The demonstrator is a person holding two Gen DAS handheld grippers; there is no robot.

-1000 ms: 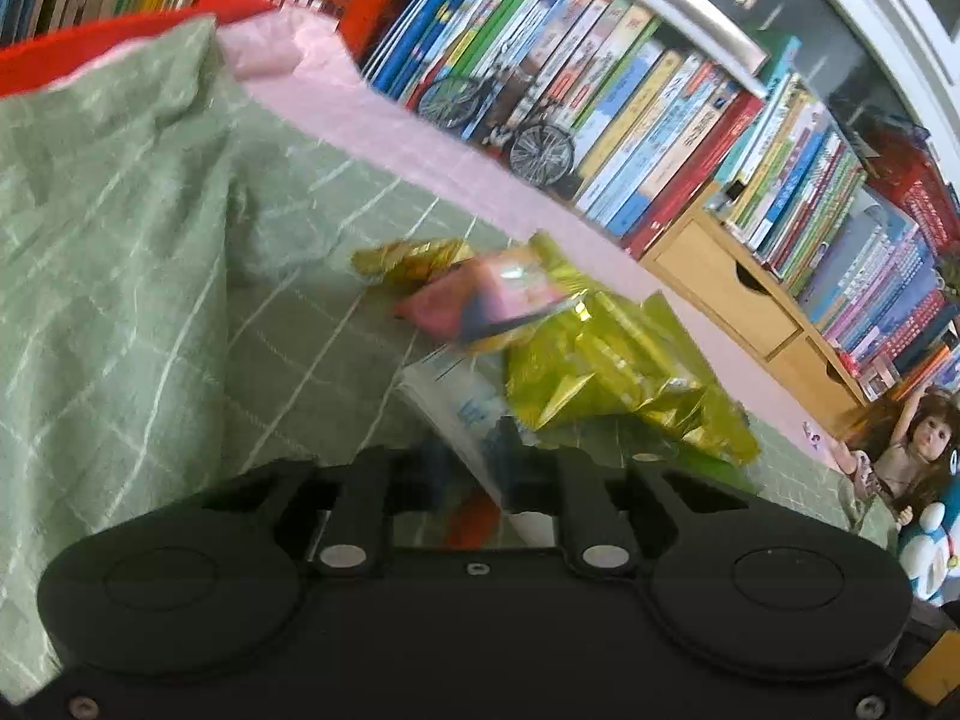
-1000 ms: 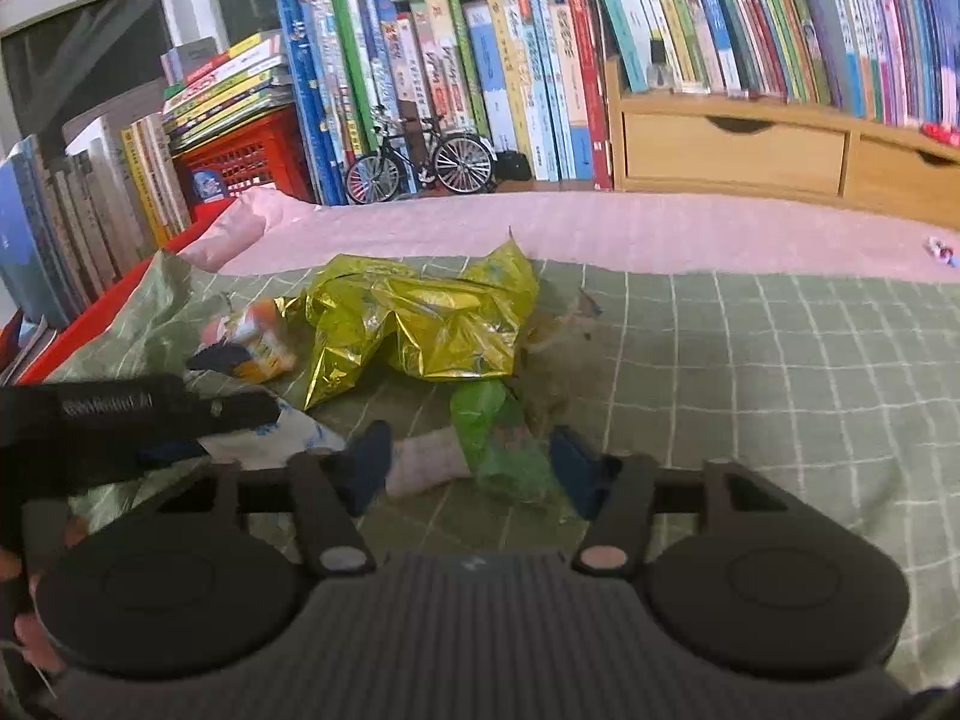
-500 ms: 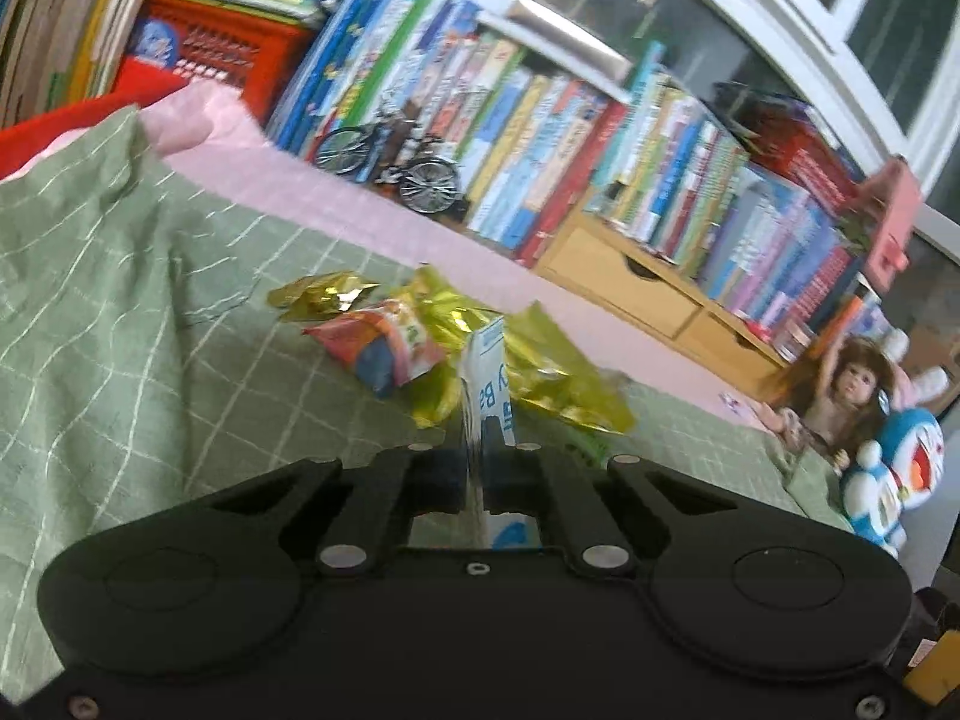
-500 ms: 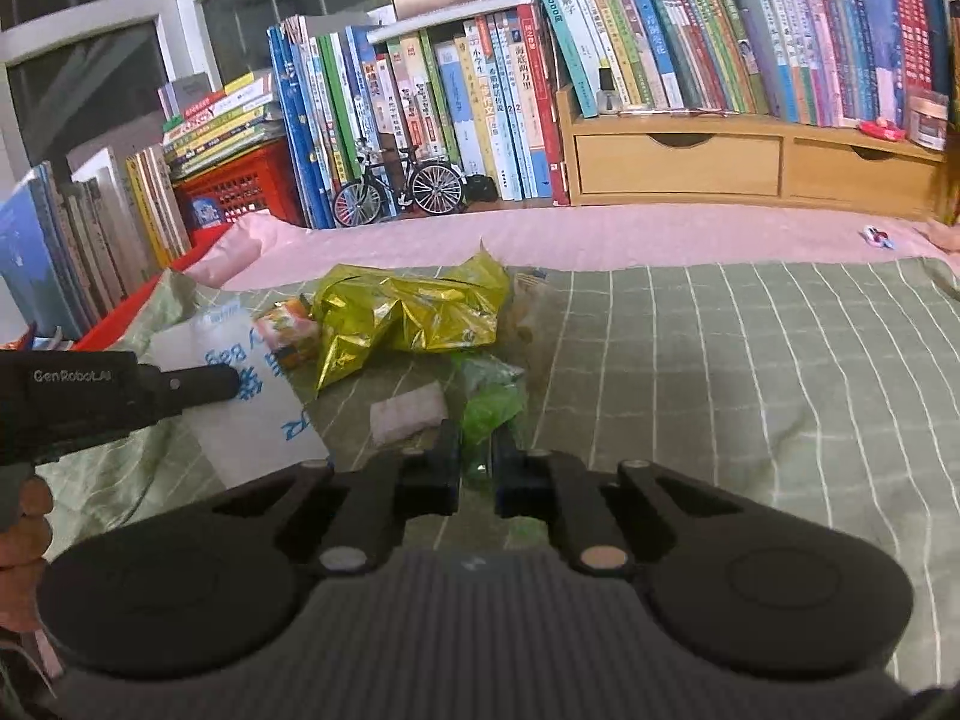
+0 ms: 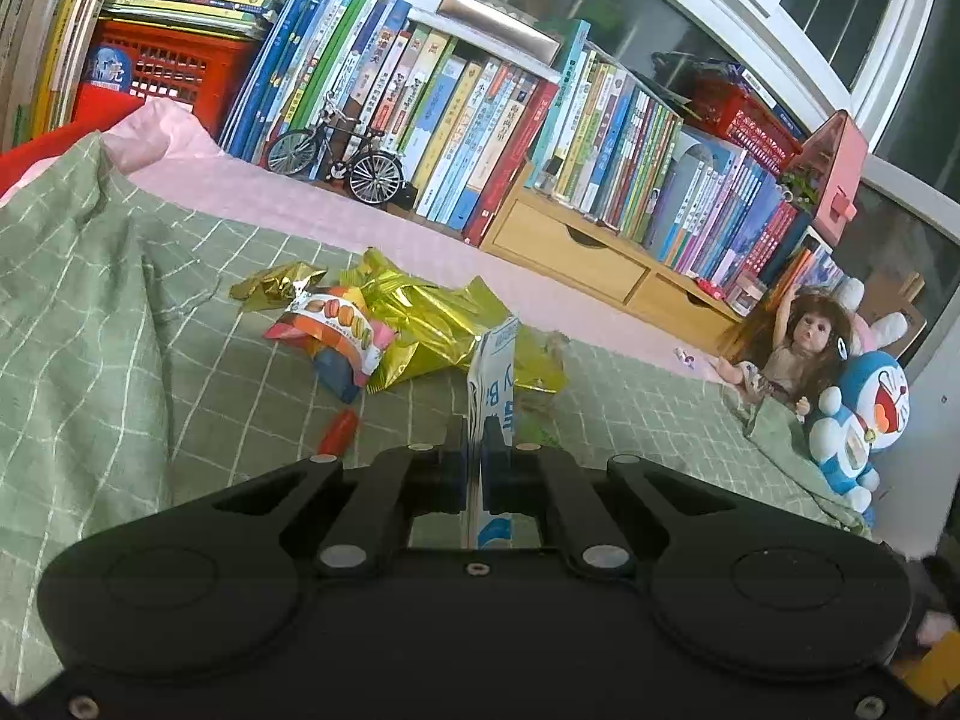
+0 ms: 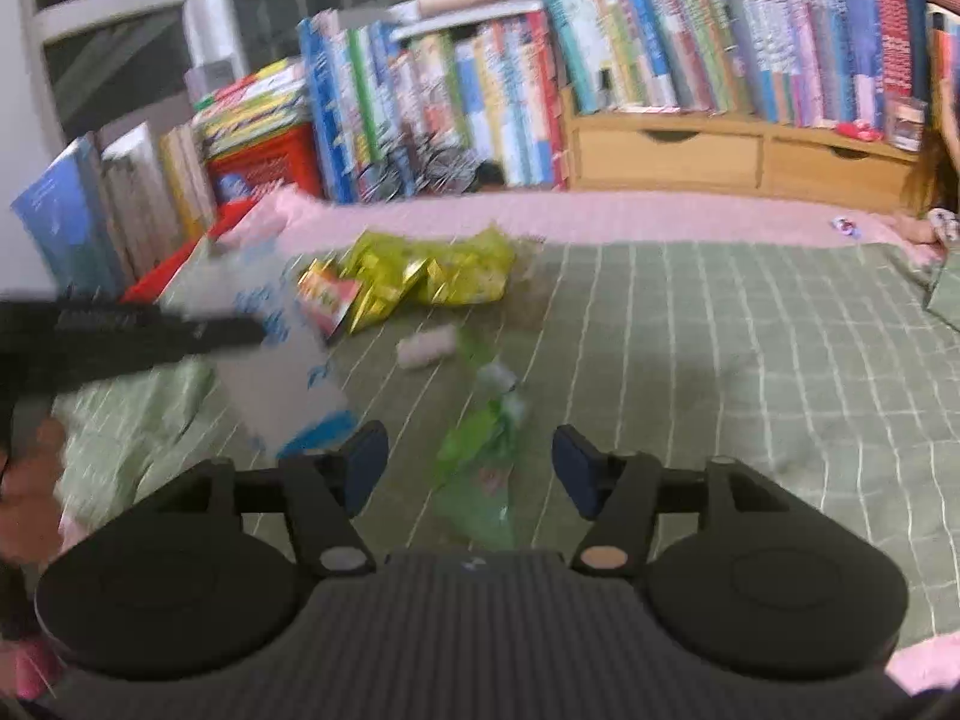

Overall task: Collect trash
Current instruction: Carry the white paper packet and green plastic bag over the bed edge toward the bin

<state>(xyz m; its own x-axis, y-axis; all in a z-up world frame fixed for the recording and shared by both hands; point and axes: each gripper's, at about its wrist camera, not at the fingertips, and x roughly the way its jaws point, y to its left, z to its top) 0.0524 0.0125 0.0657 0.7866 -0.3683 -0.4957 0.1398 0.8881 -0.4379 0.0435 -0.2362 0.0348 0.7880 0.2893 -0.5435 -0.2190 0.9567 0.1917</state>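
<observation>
My left gripper (image 5: pixel 478 462) is shut on a flat white-and-blue packet (image 5: pixel 493 381), held edge-up above the green checked blanket (image 5: pixel 90 312). The right wrist view shows that gripper (image 6: pixel 150 333) from the side, the packet (image 6: pixel 282 360) hanging from it. My right gripper (image 6: pixel 471 450) has its jaws opening. A crumpled green wrapper (image 6: pixel 477 504) lies between them, and the blue pads do not touch it. On the blanket beyond lie a gold foil bag (image 5: pixel 432 324), a macaron snack packet (image 5: pixel 336 327), a small red piece (image 5: pixel 339 429) and a pale pink piece (image 6: pixel 426 348).
A pink sheet (image 5: pixel 336 210) borders the blanket. Behind it stand rows of books (image 5: pixel 456 108), a model bicycle (image 5: pixel 336 156), wooden drawers (image 5: pixel 576 252) and a red crate (image 5: pixel 162 66). A doll (image 5: pixel 792 348) and a blue cat toy (image 5: pixel 864 414) sit at the right.
The left gripper closed on the white-and-blue packet and lifted it off the blanket. The right gripper shut on the green wrapper, then opened; the wrapper now sits loose between its jaws.
</observation>
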